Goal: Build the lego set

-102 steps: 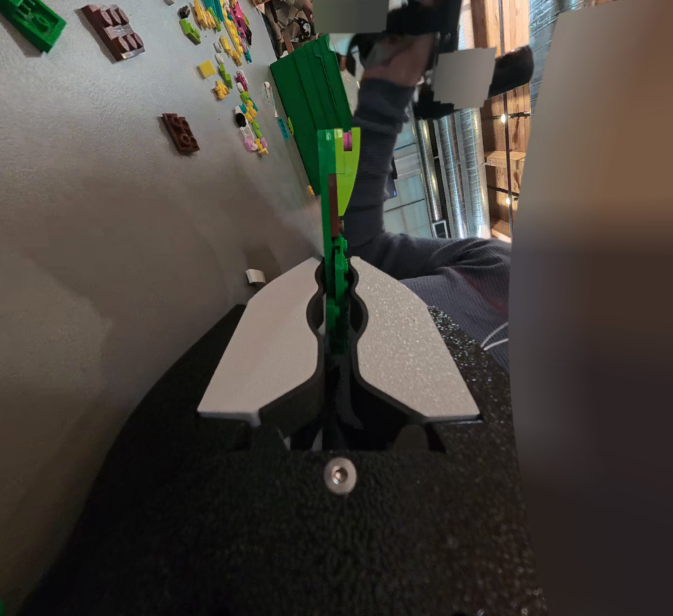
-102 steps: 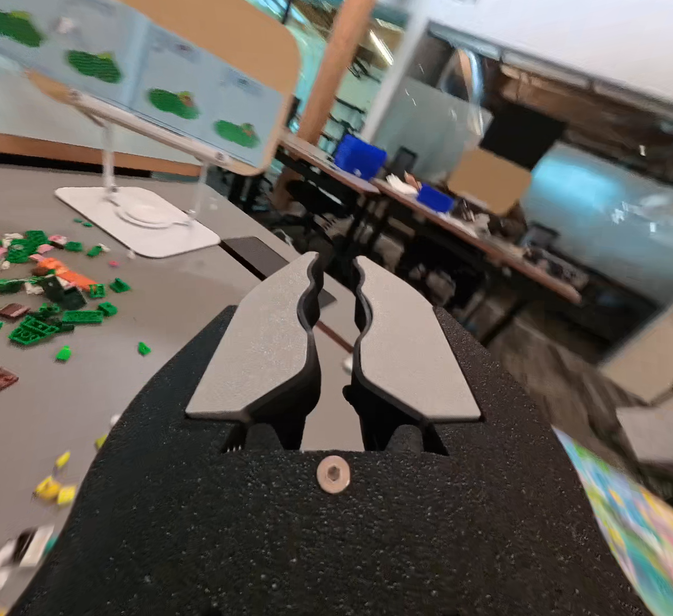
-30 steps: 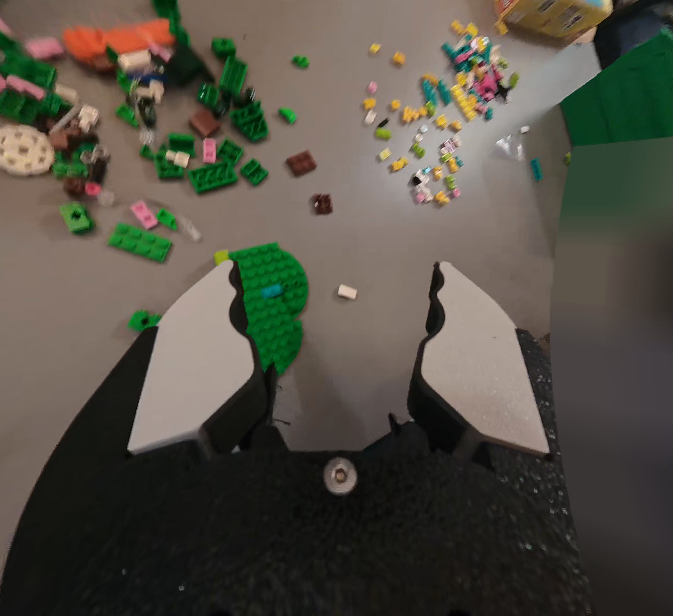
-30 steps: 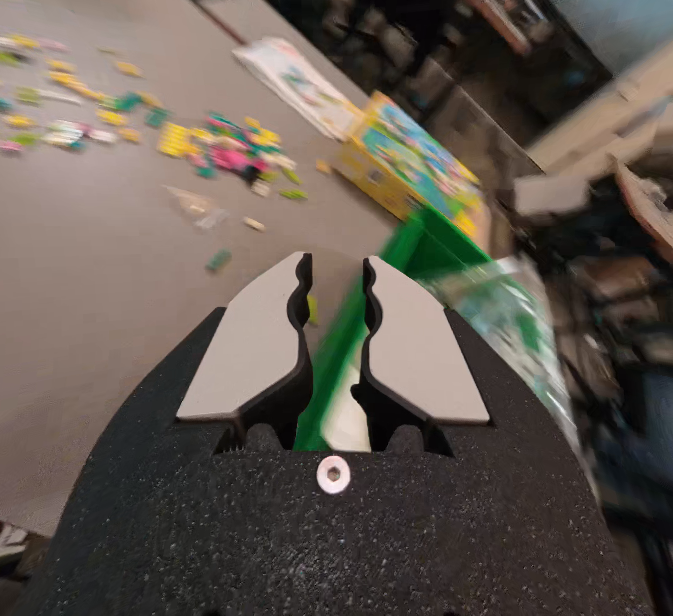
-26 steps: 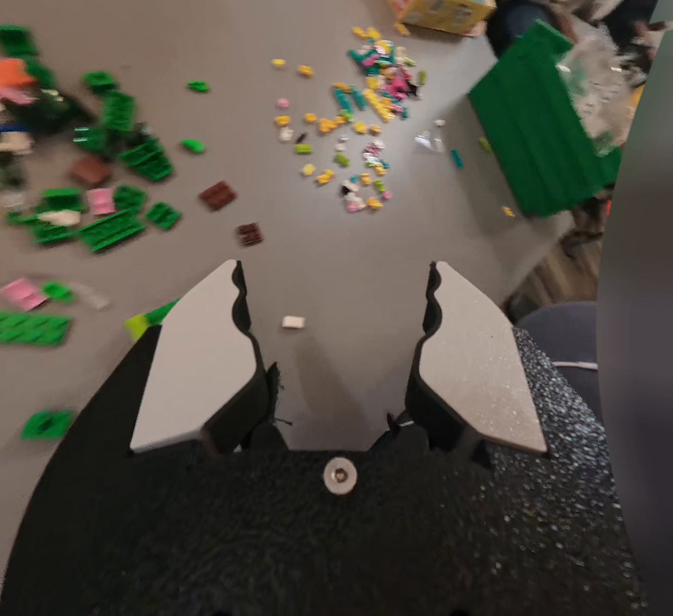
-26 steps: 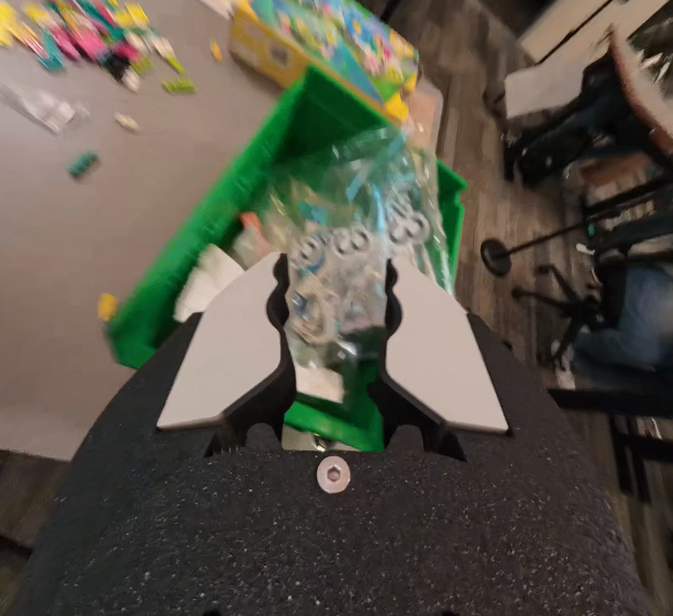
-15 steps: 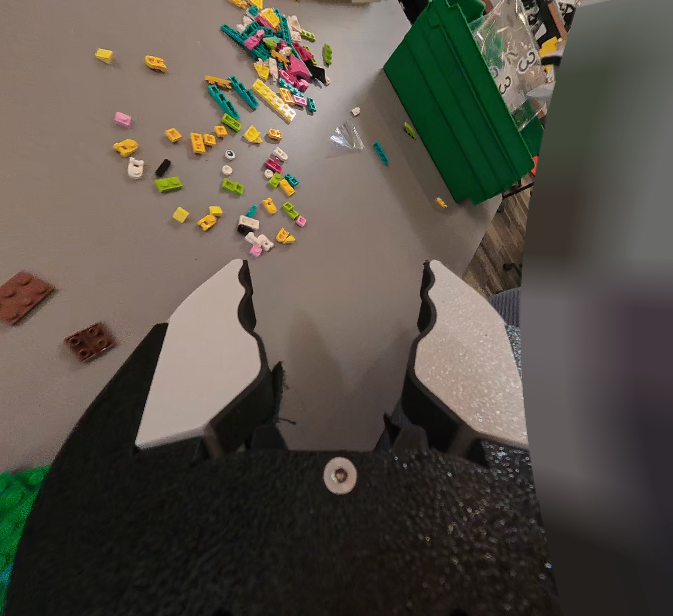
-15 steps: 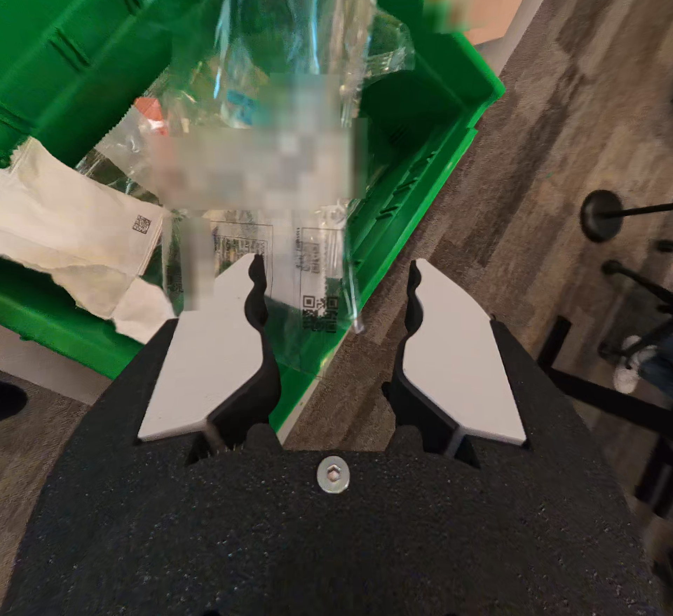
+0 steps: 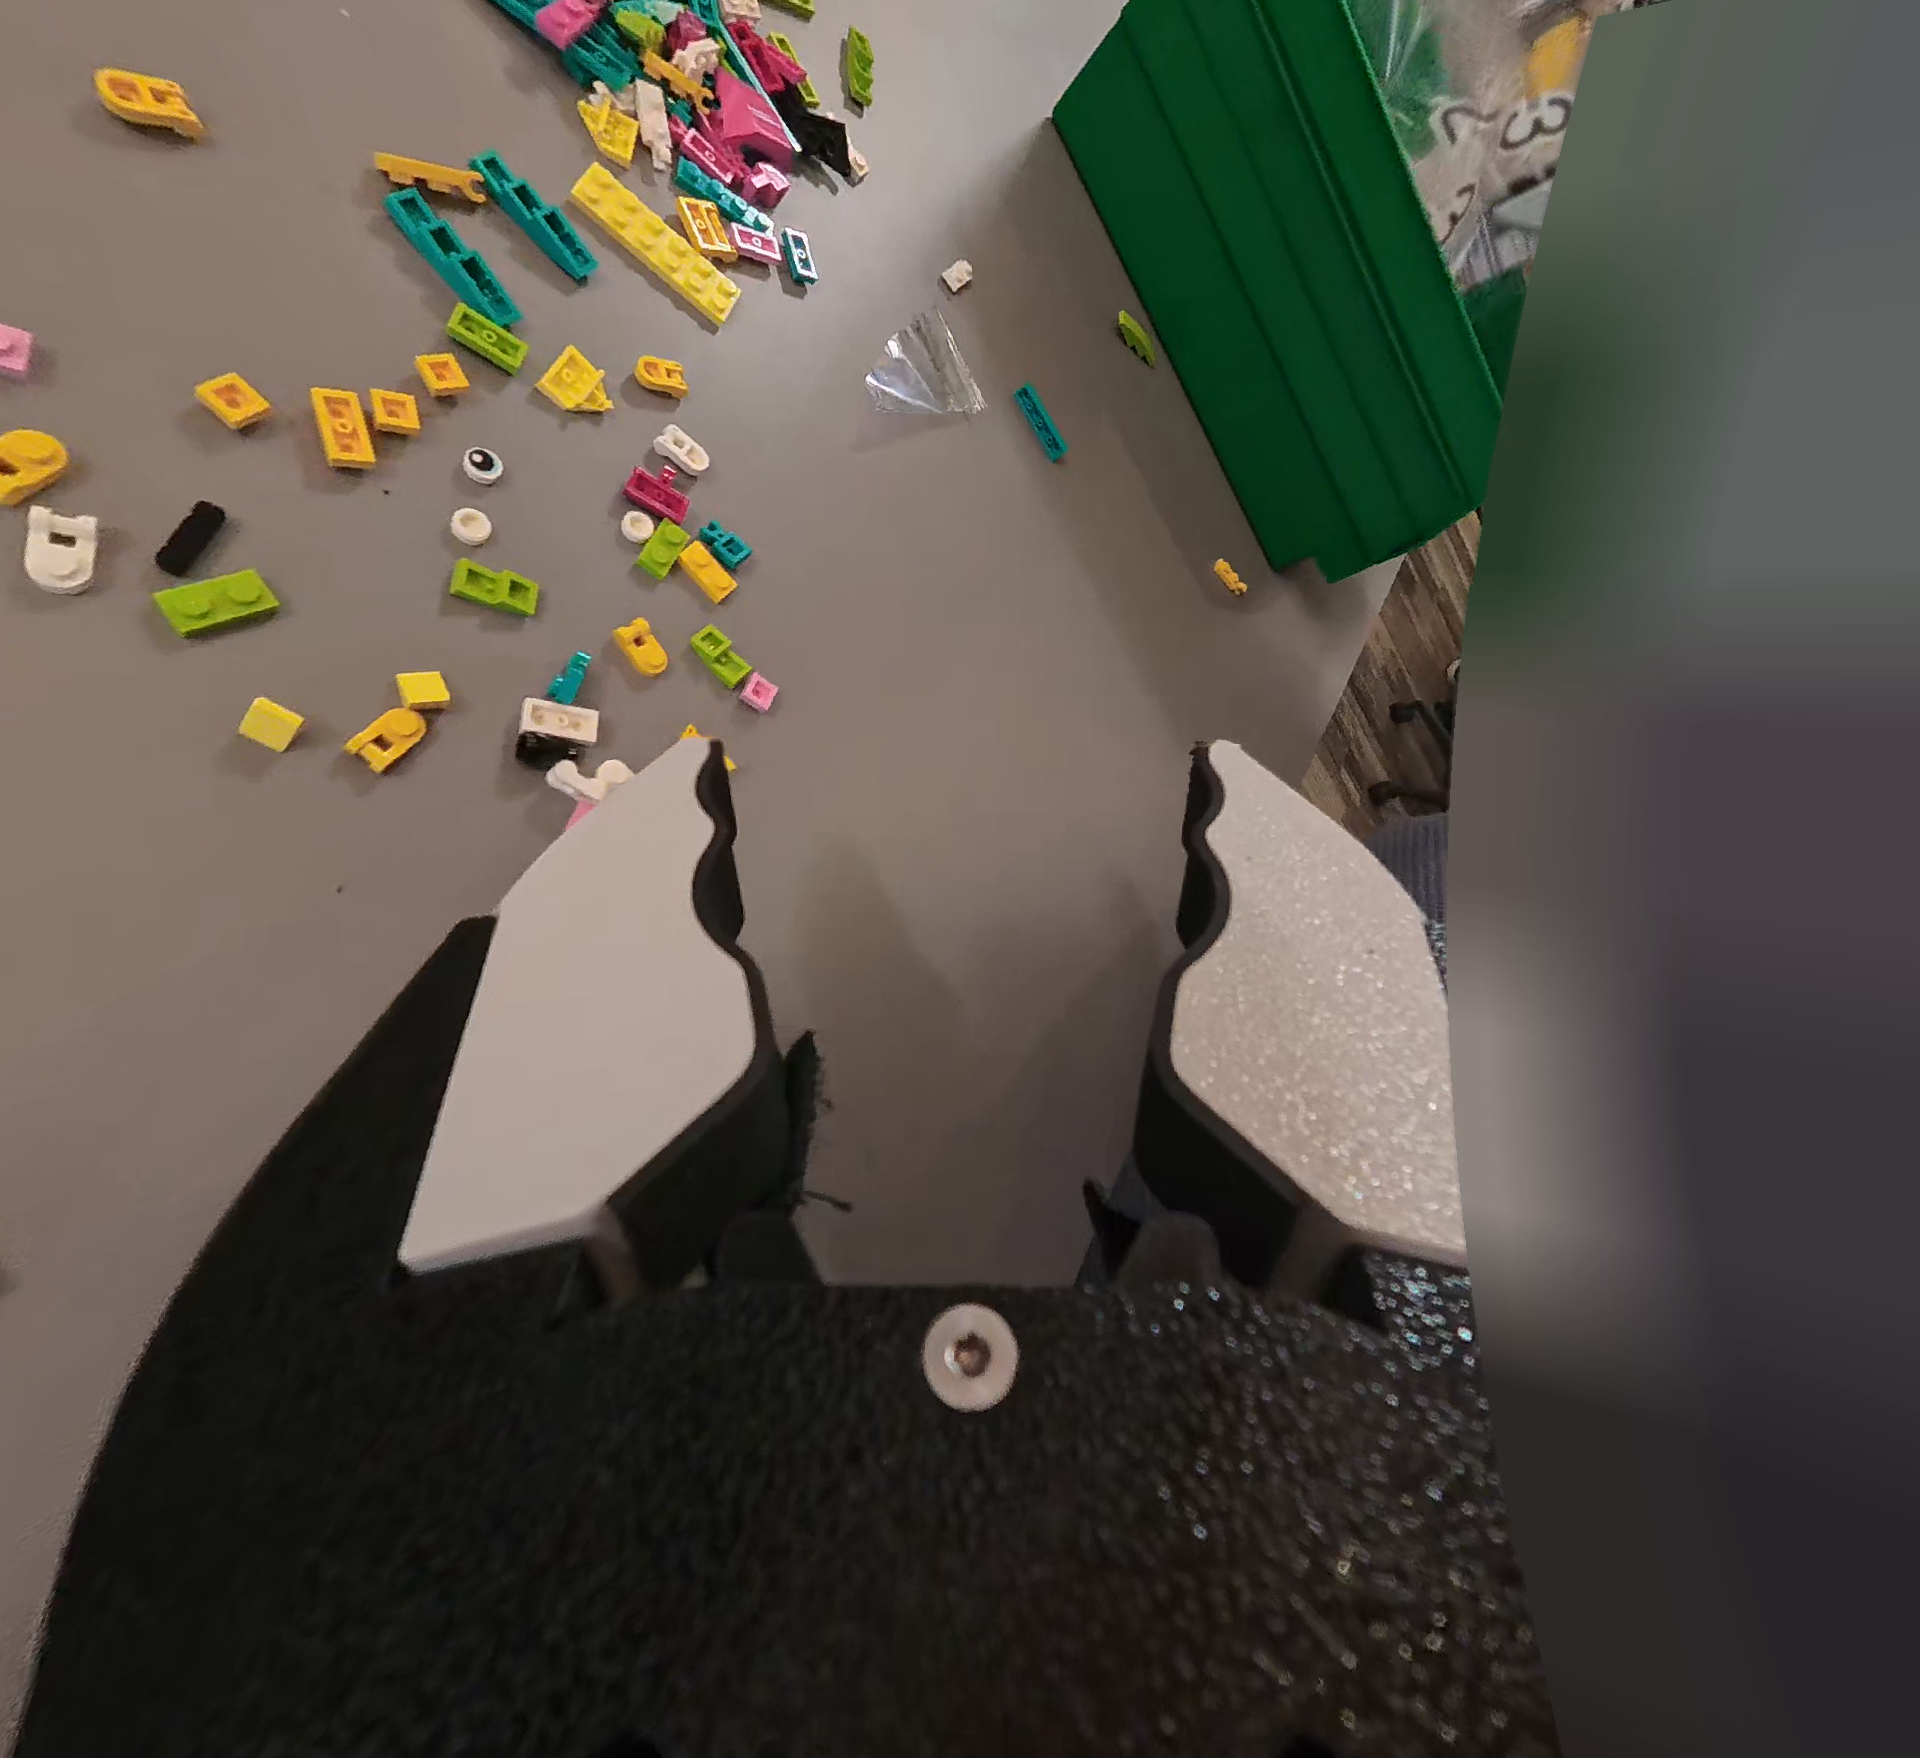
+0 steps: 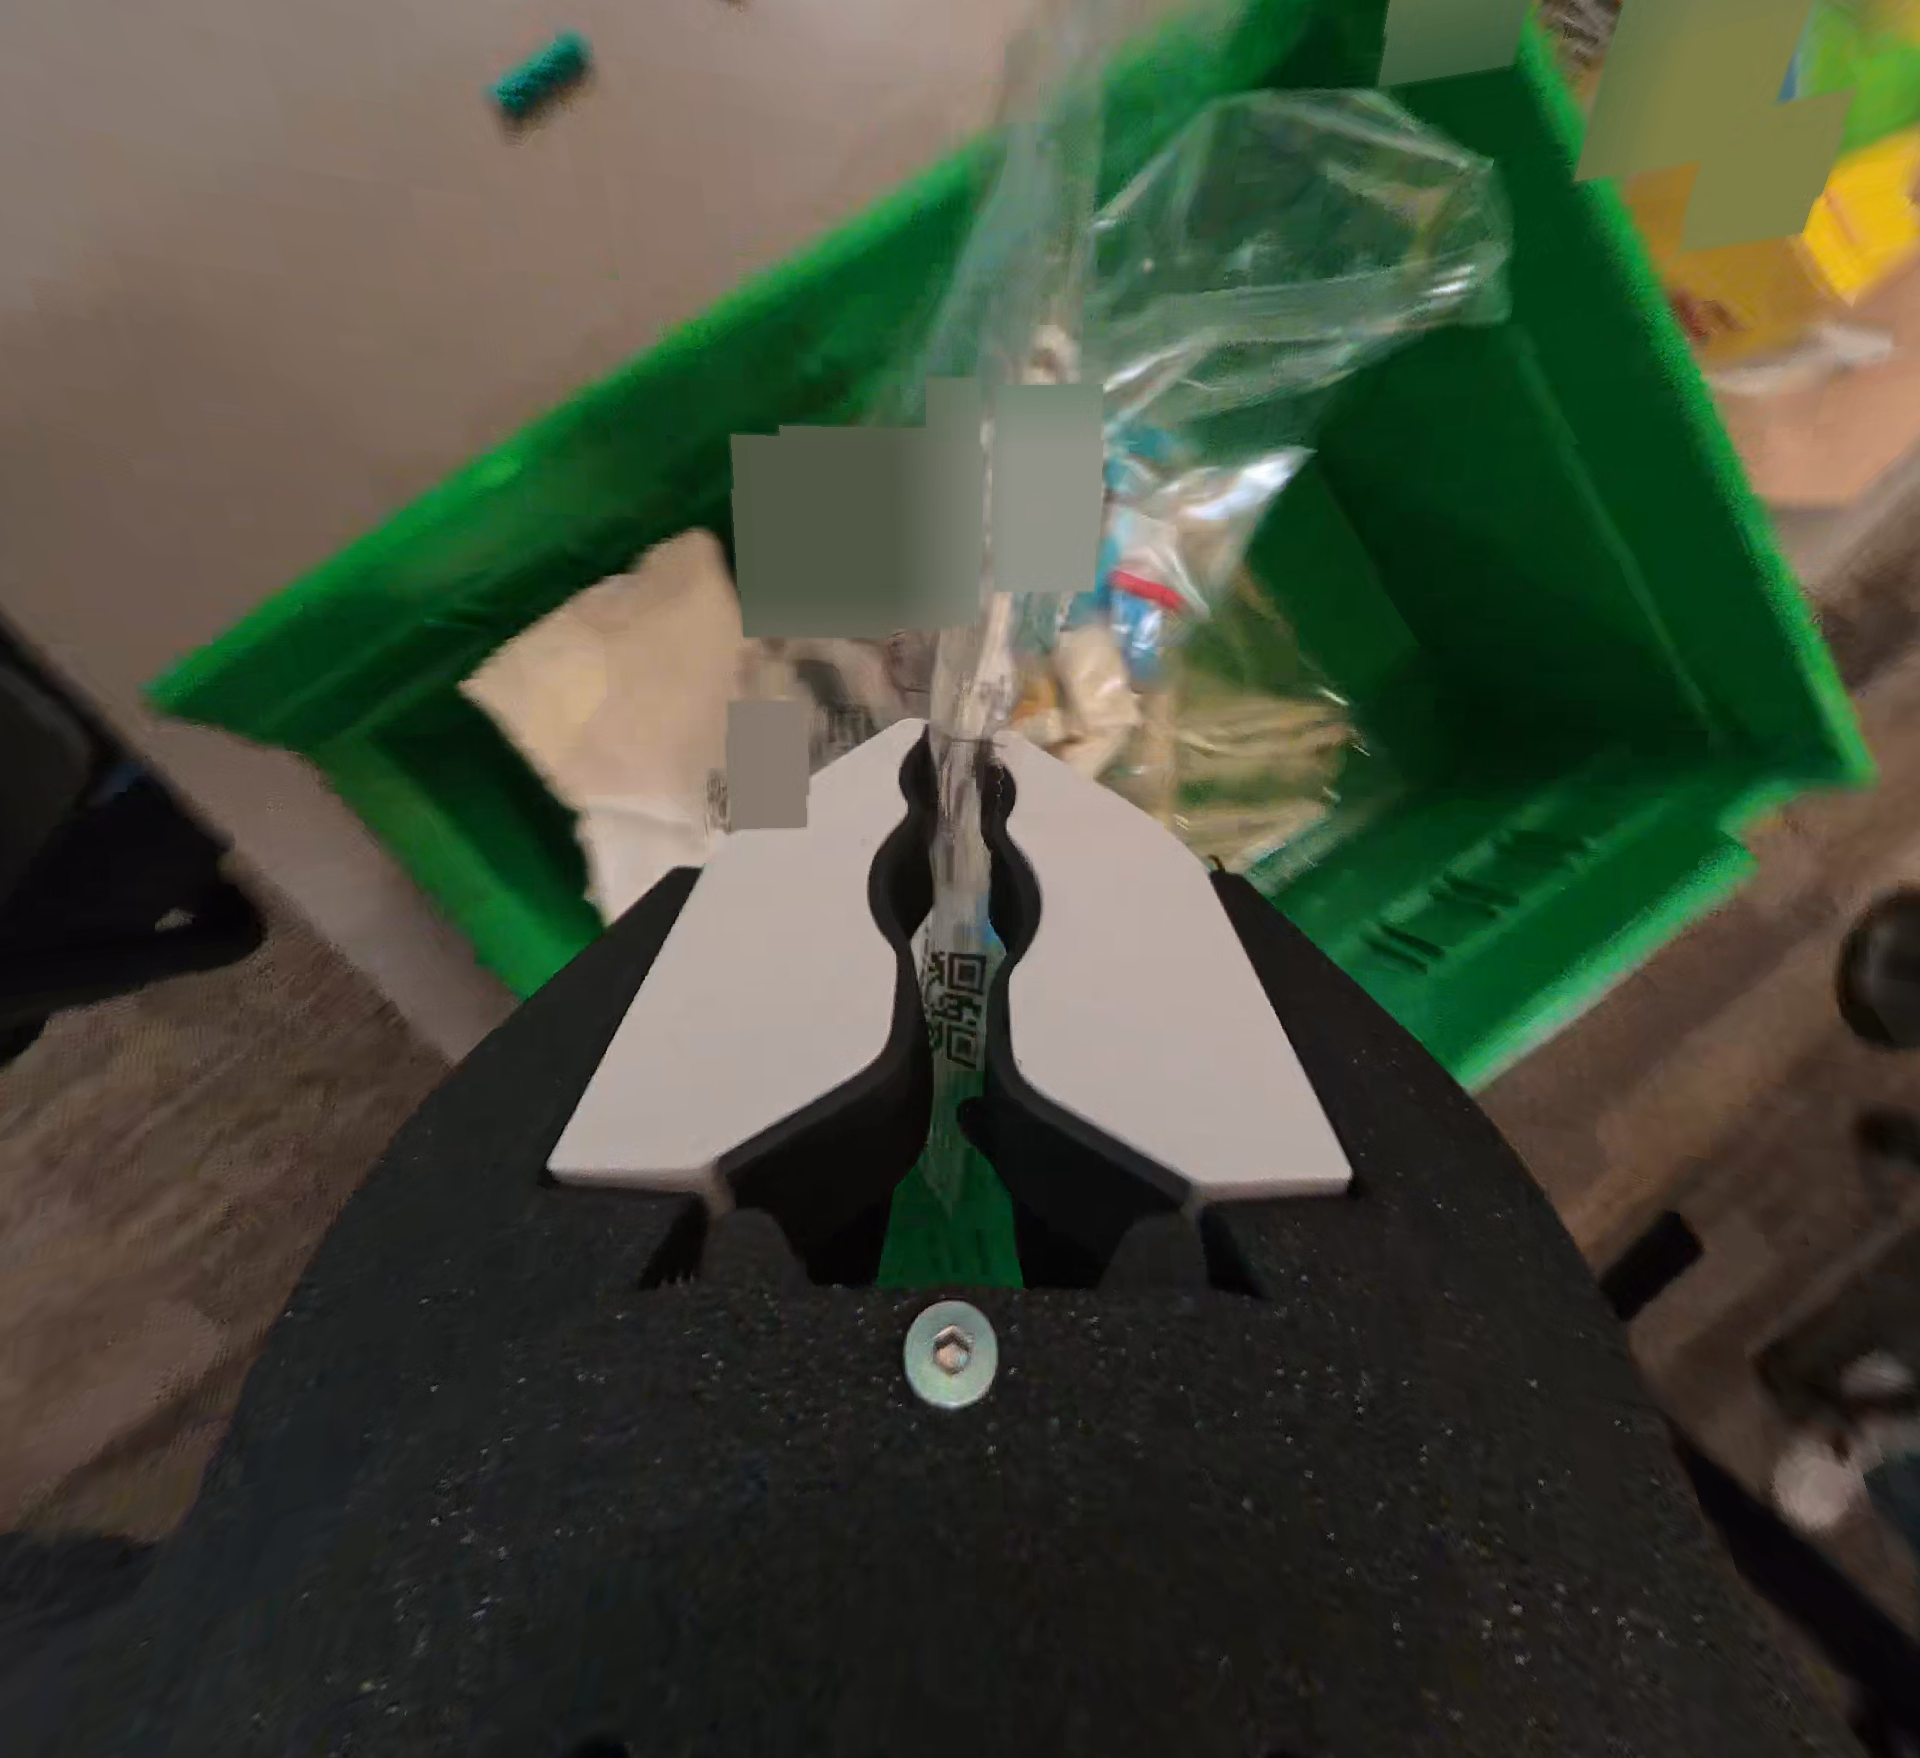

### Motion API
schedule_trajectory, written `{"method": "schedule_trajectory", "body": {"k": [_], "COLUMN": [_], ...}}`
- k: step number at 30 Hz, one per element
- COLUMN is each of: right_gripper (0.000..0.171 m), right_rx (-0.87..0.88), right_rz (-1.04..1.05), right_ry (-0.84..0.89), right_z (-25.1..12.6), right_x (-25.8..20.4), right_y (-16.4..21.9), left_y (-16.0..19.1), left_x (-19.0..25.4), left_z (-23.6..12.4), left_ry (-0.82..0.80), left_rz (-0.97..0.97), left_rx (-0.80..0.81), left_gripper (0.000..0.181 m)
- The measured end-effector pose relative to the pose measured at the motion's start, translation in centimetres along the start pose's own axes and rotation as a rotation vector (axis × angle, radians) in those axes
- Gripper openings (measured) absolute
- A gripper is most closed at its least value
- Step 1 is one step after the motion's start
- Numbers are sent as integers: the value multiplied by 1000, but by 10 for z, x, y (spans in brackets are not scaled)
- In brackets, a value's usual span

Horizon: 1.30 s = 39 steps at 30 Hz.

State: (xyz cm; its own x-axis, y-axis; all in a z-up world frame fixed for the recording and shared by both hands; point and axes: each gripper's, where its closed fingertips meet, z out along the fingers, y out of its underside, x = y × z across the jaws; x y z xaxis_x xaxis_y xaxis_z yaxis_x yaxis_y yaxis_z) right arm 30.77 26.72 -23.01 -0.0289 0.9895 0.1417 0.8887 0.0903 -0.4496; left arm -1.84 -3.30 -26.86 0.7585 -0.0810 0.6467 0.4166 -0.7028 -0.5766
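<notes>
The right gripper (image 10: 958,758) had its fingers pinched almost together on the twisted edge of a clear plastic bag (image 10: 1226,274), which rose straight up from the fingertips and ballooned out to the right of them. Behind and around the fingers lay a green plastic bin (image 10: 1621,565); blur and mosaic patches hid much of what was inside, though pale crumpled paper (image 10: 634,669) showed just left of the fingertips and small bagged pieces just beyond them. A teal brick (image 10: 540,75) sat on the grey table (image 10: 260,202), far up and left of the fingers

The left gripper (image 9: 956,763) stood wide open and held nothing, only bare table (image 9: 935,628) between its fingers. Loose lego pieces (image 9: 582,181), yellow, teal, pink, lime and white, were scattered ahead and to the left, the nearest partly hidden behind the left fingertip. A scrap of clear plastic (image 9: 923,378) lay straight ahead. The green bin (image 9: 1278,254) sat ahead to the right at the table's edge, its far side cut off by a blurred patch
</notes>
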Motion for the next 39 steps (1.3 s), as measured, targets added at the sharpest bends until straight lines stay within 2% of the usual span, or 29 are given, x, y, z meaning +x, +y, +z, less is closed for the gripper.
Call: {"method": "schedule_trajectory", "body": {"k": [2, 5, 9, 14, 18, 22, 26, 28, 30, 33, 35, 37, 39], "right_gripper": [11, 24, 37, 41, 40, 32, 29, 30, 24, 21, 20, 3, 0], "right_rx": [-2, -82, -77, 80, 131, 28, -105, -154, -178, -204, -147, -41, 67], "right_rz": [-52, -82, -26, 42, 155, 174, 200, 230, 270, 303, 344, 444, 580], "right_ry": [-125, -260, -259, -265, 9, 270, 378, 376, 379, 451, 481, 456, 425], "right_z": [0, 0, -12, -42, -59, -59, -52, -46, -46, -58, -65, -64, -62], "right_x": [-31, -61, -51, -26, 31, 73, 95, 98, 97, 86, 69, 47, 30], "right_y": [-3, 13, 26, 20, 20, 32, 45, 53, 61, 77, 82, 84, 87], "left_y": [1, 3, 6, 9, 9, 11, 11, 11, 11, 8, 5, 1, -2], "left_x": [1, 0, -4, -6, -10, -12, -11, -11, -12, -12, -12, -13, -12], "left_z": [2, 2, 2, -1, -4, -4, -3, -3, -3, -3, -3, -2, 0], "left_ry": [-1, -5, 1, 10, 8, 12, 17, 19, 19, 23, 18, 16, 26], "left_rz": [4, 0, -19, -32, -44, -62, -61, -58, -66, -72, -64, -57, -58], "left_rx": [-8, -13, -8, 0, 14, 12, 4, 5, 5, -5, -5, 6, 12], "left_gripper": [83, 83, 82, 82, 81, 80, 79, 79, 78, 78, 78, 78, 78]}}
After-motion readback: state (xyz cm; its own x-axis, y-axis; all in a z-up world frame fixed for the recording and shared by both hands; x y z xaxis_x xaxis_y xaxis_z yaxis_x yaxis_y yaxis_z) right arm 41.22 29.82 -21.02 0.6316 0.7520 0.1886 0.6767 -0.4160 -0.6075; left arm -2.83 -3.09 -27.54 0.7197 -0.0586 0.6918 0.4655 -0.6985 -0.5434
